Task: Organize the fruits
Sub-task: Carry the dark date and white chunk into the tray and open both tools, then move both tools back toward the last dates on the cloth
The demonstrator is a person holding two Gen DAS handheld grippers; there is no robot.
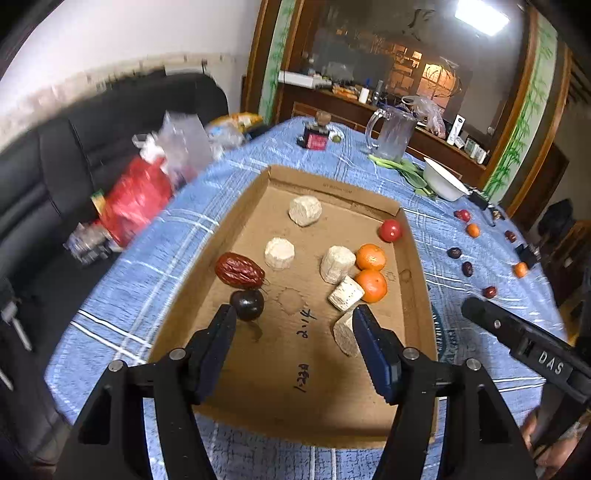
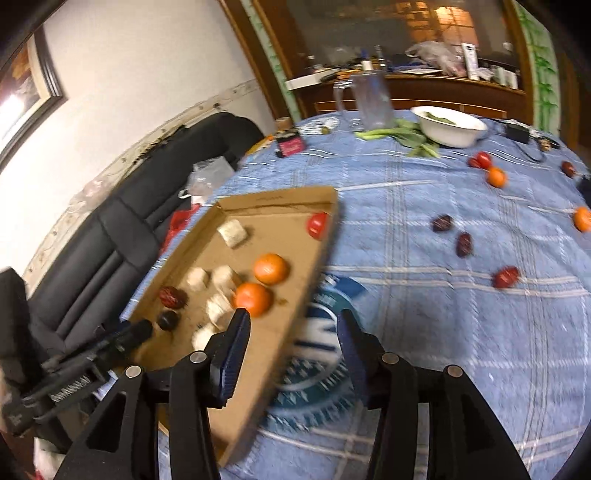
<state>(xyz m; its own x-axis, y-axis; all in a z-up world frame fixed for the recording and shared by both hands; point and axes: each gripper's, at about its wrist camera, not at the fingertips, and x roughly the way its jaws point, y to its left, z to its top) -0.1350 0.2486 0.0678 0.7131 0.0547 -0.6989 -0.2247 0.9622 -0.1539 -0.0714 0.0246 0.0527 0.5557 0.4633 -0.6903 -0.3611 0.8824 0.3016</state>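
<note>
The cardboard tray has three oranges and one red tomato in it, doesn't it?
Not quite. The cardboard tray holds two oranges, not three, side by side near its right wall. The red tomato is in there, as you said. The left wrist view shows it; other oranges lie outside on the tablecloth.

Fruit sits in the cardboard tray (image 1: 332, 192); more fruit (image 1: 467, 268) lies right of it.

The room is dim and warm, lit mostly by a bright ceiling panel (image 1: 482, 16) far right that glares white. Fisheye bending darkens every corner. The right wrist view smears with motion blur; the left stays sharper near centre.
</note>
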